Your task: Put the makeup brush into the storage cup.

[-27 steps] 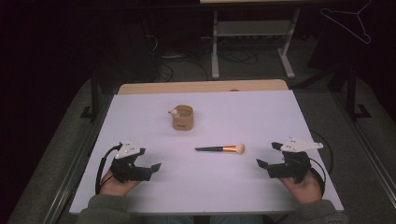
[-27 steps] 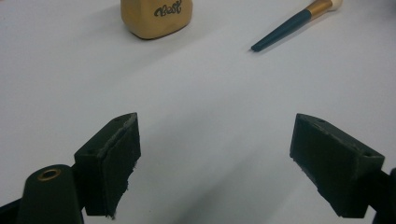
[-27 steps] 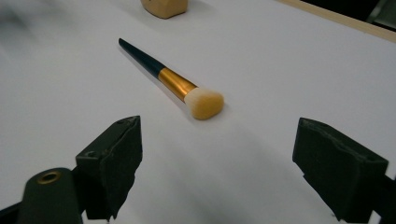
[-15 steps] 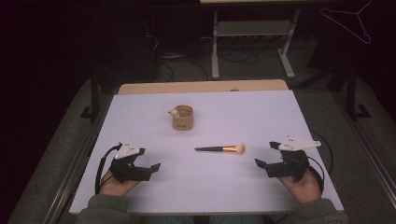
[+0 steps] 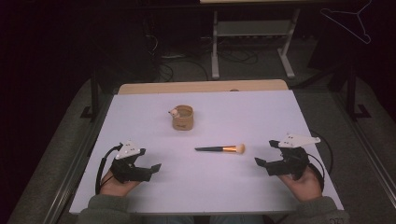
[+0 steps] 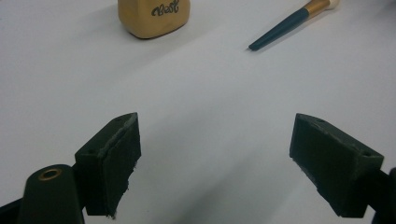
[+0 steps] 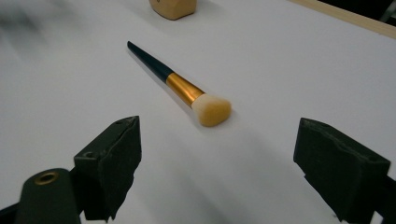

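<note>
You have two things on the table (image 5: 280, 116): one makeup brush (image 5: 222, 149) lying flat near the middle, and one tan cup (image 5: 182, 117) standing behind it, well apart. Your left hand-held gripper (image 5: 154, 167) and your right hand-held gripper (image 5: 260, 161) each gape wide with nothing between the jaws. The tabletop is plain white; the room around it is dark.

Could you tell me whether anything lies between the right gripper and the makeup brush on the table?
Nothing visible does. The right gripper is open and faces the makeup brush across bare white table; in the right gripper view the brush head lies just ahead of the fingers. The tan cup stands farther back, out of the way.
</note>
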Demonstrator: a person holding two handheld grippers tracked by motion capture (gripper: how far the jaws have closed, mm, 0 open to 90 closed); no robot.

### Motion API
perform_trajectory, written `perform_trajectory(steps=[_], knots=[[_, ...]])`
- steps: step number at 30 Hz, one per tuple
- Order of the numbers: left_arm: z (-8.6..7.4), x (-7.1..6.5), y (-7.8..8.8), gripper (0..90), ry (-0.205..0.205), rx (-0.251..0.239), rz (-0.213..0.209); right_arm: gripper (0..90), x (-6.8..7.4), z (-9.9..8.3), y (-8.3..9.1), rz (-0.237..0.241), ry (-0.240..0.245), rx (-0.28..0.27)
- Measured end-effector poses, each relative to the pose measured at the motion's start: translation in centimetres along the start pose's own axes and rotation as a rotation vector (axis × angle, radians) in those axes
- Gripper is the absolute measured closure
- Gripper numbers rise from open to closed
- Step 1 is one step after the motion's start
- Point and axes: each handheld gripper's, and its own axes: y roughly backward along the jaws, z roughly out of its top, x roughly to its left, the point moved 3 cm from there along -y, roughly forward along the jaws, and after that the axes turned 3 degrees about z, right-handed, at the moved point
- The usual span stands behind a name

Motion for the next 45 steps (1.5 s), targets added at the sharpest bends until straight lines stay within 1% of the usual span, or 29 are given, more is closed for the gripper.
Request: perform_trajectory(steps=[1,2,3,8,9,11,12,13,15,17,22,24,25,26,27,29,30,31,32,33,34,35,36,37,38,42,43,44,45], knots=[[0.0,-0.1,0.0,16.1,0.01,0.005,-0.001,14.1,-0.1,0.1,0.0,0.001,0.004,0.0],[0.0,-0.1,0.0,16.1,0.014,0.0,-0.001,14.1,-0.3,0.5,0.1,0.002,0.01,0.002],[0.0,-0.1,0.0,16.1,0.015,0.0,-0.001,14.2,-0.3,0.6,0.1,0.001,0.016,0.002],[0.0,0.0,0.1,16.1,0.015,0.002,-0.003,14.1,-0.5,1.2,0.1,0.01,0.014,0.011],[0.0,0.0,0.0,16.1,0.013,-0.001,-0.003,14.0,-0.6,1.6,0.0,0.017,0.021,0.025],[0.0,0.0,0.0,16.1,0.015,-0.001,-0.004,14.0,-0.7,1.8,0.0,0.02,0.024,0.026],[0.1,0.0,0.0,16.1,0.018,-0.001,-0.004,14.0,-0.7,2.0,-0.1,0.021,0.031,0.031],[0.1,0.0,0.0,16.1,0.017,-0.002,-0.004,13.7,-0.9,2.7,-0.3,0.031,0.047,0.046],[0.1,0.0,0.0,16.1,0.017,-0.004,-0.005,13.7,-0.9,3.0,-0.3,0.032,0.051,0.053],[0.1,0.1,0.1,16.2,0.002,0.01,-0.006,13.7,-1.0,3.6,-0.6,0.036,0.063,0.068],[0.1,0.0,0.0,16.3,-0.008,0.007,-0.008,13.7,-1.0,5.4,-1.4,0.06,0.096,0.105],[0.1,0.0,0.0,16.3,-0.007,0.007,-0.008,13.7,-0.9,6.1,-1.9,0.07,0.114,0.135],[0.2,0.1,0.0,16.3,-0.012,0.006,-0.009,13.8,-0.9,6.7,-2.5,0.076,0.132,0.16],[0.2,0.1,0.0,16.3,-0.012,0.006,-0.009,13.8,-0.9,6.7,-2.5,0.076,0.132,0.16],[0.2,0.0,-0.1,16.3,-0.002,-0.004,-0.01,14.0,-0.9,7.1,-2.8,0.084,0.142,0.173],[0.2,0.0,-0.1,16.2,-0.006,-0.002,-0.012,14.1,-0.8,7.6,-3.6,0.101,0.157,0.199],[0.2,0.0,-0.1,16.3,-0.002,-0.001,-0.014,14.5,-0.8,8.1,-4.4,0.105,0.184,0.22],[0.2,0.0,-0.1,16.2,-0.002,-0.001,-0.014,14.5,-0.8,8.1,-4.4,0.105,0.184,0.22],[0.2,0.0,-0.1,16.2,-0.001,-0.001,-0.015,14.7,-0.7,8.3,-4.7,0.111,0.191,0.232],[0.2,0.0,-0.1,16.2,-0.001,-0.001,-0.015,14.8,-0.7,8.6,-5.3,0.116,0.209,0.242],[0.2,0.0,-0.2,16.2,0.001,-0.002,-0.016,15.2,-0.7,8.8,-5.6,0.12,0.214,0.25],[0.3,0.0,-0.2,16.2,0.002,-0.002,-0.018,15.9,-0.5,9.2,-6.3,0.14,0.227,0.266],[0.3,0.0,-0.2,16.3,0.002,-0.002,-0.018,16.0,-0.5,9.3,-6.6,0.14,0.241,0.275],[0.3,0.0,-0.1,16.3,-0.005,0.005,-0.018,16.0,-0.5,9.3,-6.6,0.14,0.241,0.275],[0.3,0.0,-0.2,16.3,-0.003,0.003,-0.019,17.2,-0.3,9.7,-7.5,0.153,0.27,0.291],[0.3,0.0,-0.2,16.3,-0.008,0.002,-0.023,19.6,0.0,10.0,-9.2,0.187,0.306,0.334],[0.3,0.0,-0.2,16.3,-0.007,0.002,-0.024,19.6,0.0,10.0,-9.2,0.187,0.306,0.334],[0.3,0.0,-0.2,16.3,-0.009,0.003,-0.024,20.8,0.1,10.1,-10.1,0.203,0.323,0.352],[0.3,0.0,-0.2,16.3,-0.009,0.003,-0.024,20.8,0.1,10.1,-10.1,0.203,0.323,0.352]])
